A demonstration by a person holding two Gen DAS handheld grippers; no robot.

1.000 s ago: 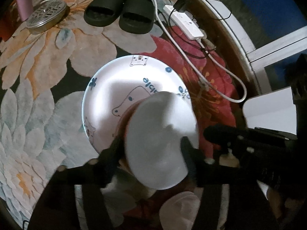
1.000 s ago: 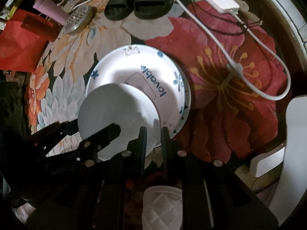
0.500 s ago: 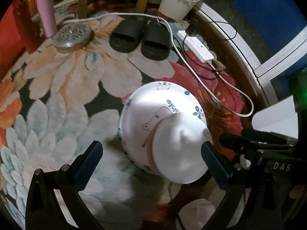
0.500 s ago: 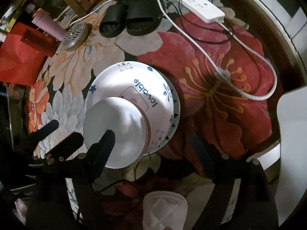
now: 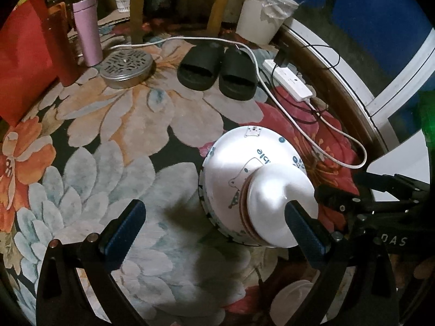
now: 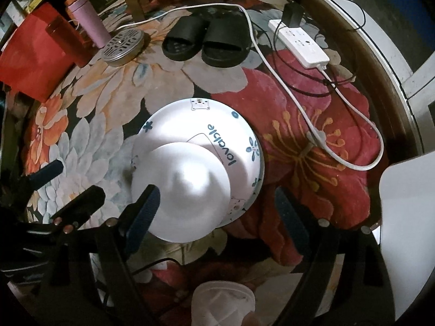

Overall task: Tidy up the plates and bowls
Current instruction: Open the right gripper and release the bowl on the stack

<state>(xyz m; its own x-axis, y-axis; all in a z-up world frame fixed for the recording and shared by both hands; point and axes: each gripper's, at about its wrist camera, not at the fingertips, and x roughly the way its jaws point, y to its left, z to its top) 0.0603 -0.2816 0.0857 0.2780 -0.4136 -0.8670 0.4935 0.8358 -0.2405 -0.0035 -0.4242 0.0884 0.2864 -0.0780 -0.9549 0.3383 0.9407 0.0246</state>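
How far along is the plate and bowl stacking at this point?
Done: the plain white bowl sits upside down on the printed plate, with other dishes stacked under them. In hand: nothing; the left tongs and right tongs are both open around the stack. Left: a small white dish near the camera looks unstacked.

Black hand-held gripper (image 5: 214, 226) frames, blue ribbed pads (image 5: 123, 226).

The plain white plate (image 6: 187, 190) is covering the near half of the printed plate (image 6: 217, 125), hiding part of its drawing; the left view is showing only "ble" of its lettering. The right tongs' finger (image 6: 141, 214) is overlapping the plain plate's near rim. A quilted white cup (image 6: 223, 304) is running off the bottom edge.
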